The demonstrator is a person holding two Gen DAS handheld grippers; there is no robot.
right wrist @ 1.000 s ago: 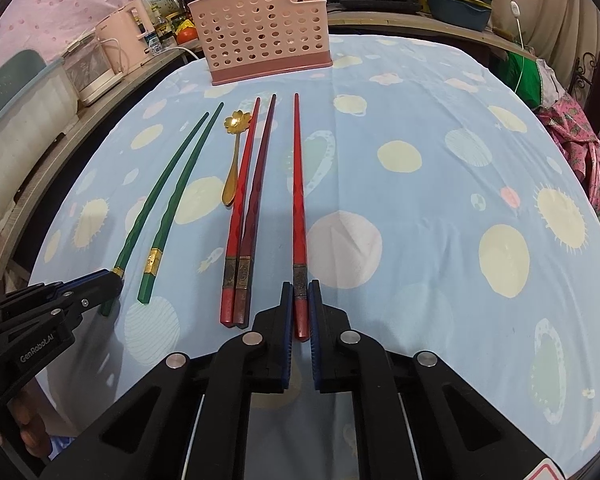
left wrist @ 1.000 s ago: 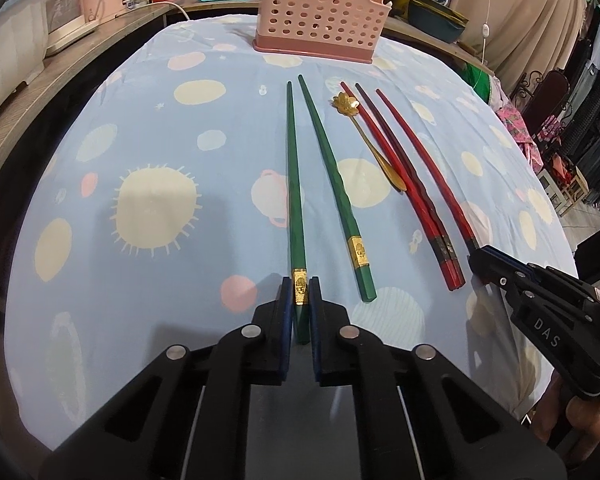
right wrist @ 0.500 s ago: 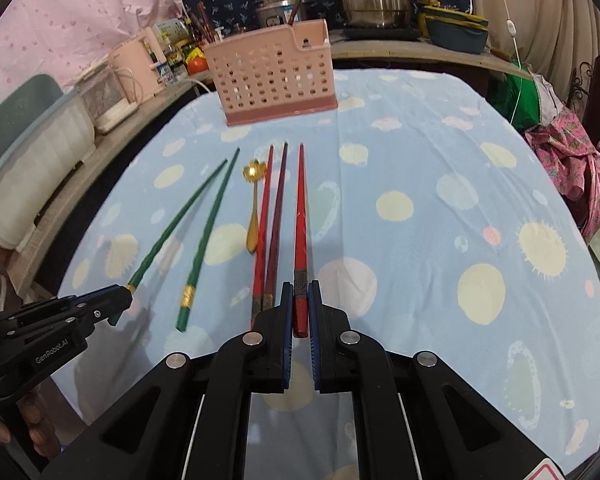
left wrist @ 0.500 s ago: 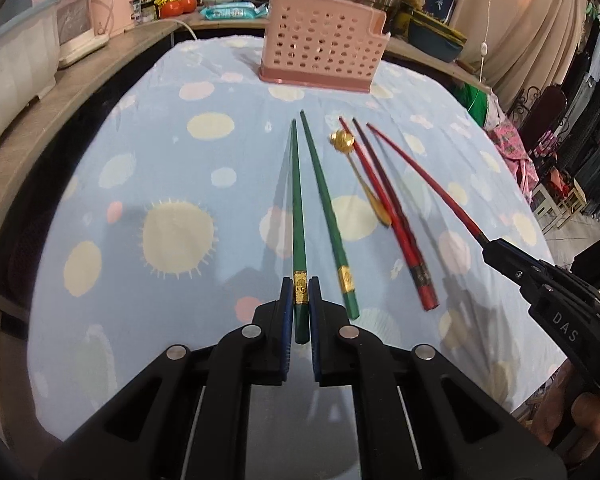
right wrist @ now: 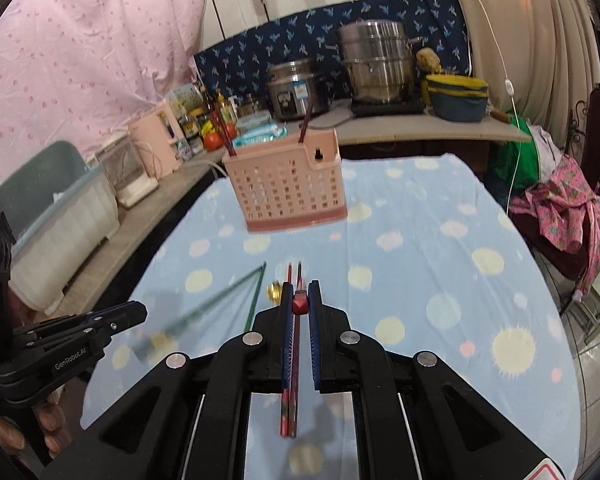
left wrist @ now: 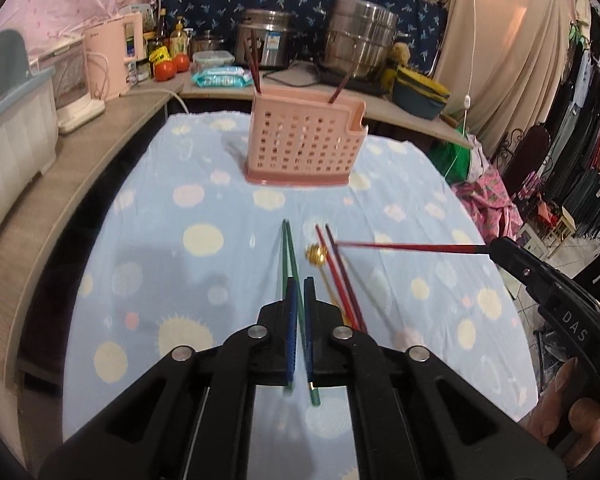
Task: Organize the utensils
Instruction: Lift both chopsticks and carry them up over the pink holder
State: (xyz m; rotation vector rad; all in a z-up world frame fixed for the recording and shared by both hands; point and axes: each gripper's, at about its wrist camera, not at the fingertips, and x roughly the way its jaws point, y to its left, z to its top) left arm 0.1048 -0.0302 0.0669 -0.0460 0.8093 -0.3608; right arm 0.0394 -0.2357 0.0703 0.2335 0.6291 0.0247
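Whereas a second ago both tools sat low over the desk with the utensils lying flat, each has now come up clear of the cloth with a chopstick in its grip. In the left wrist view the left tool [left wrist: 298, 280] is closed down tight on a green chopstick [left wrist: 285, 252], whose tip reaches out ahead toward the pink basket [left wrist: 304, 148]; its jaws have just been closing that last bit further around the stick. The second green chopstick [left wrist: 300, 308] lies on the desk [left wrist: 204, 280], showing through the gap between the fingers. In the right wrist view the right tool [right wrist: 300, 284] is likewise clamped on a red chopstick [right wrist: 300, 305], seen end-on between the blue pads; from the left wrist view the same stick juts sideways out of that tool, above the cloth. On the desk on the near side of the basket remain the two other red chopsticks [left wrist: 342, 276] and the gold spoon [left wrist: 317, 255] just beside them, well short of the basket.

Two dark chopsticks [left wrist: 254, 64] already stand upright in the basket, one toward each end. For the task this reads as the lift completed on both sides at once; the carry to the basket and the drop into it are not yet done, and four utensils on the cloth would be left after that
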